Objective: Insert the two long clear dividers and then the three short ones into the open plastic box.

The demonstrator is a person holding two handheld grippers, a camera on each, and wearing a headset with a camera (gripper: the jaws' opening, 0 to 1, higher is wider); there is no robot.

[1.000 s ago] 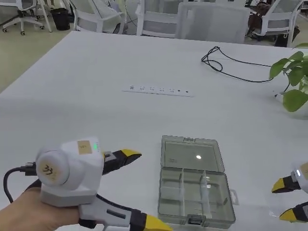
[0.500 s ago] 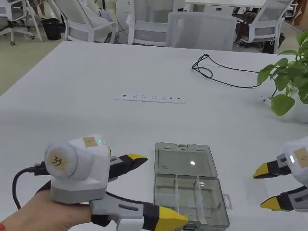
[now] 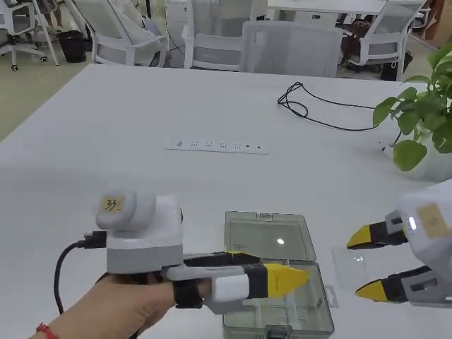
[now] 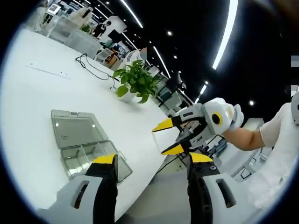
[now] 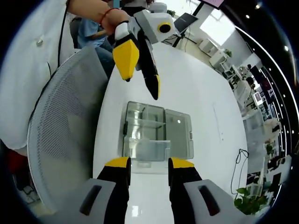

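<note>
An open clear box (image 3: 319, 319) sat on the white bench (image 3: 106, 120), its lid (image 3: 263, 236) folded flat toward the far side, so that tray and lid together ran lengthwise away from the person. Clear dividers stood inside the tray; their number could not be made out. Another divider (image 5: 147, 149) lay flat on the bench just right of the box (image 5: 140, 122), its long side seemingly along the box's wall. The right gripper (image 3: 361, 265) hung beside it, jaws apart and empty, pointing at the box. The left gripper (image 3: 282, 277) reached across the tray from the left, its jaws also apart in the left gripper view (image 4: 153, 158). Half a second earlier it had been left of the box with both jaws showing side by side; it had since rolled and crossed over the tray, while the right gripper had drawn nearer.
</note>
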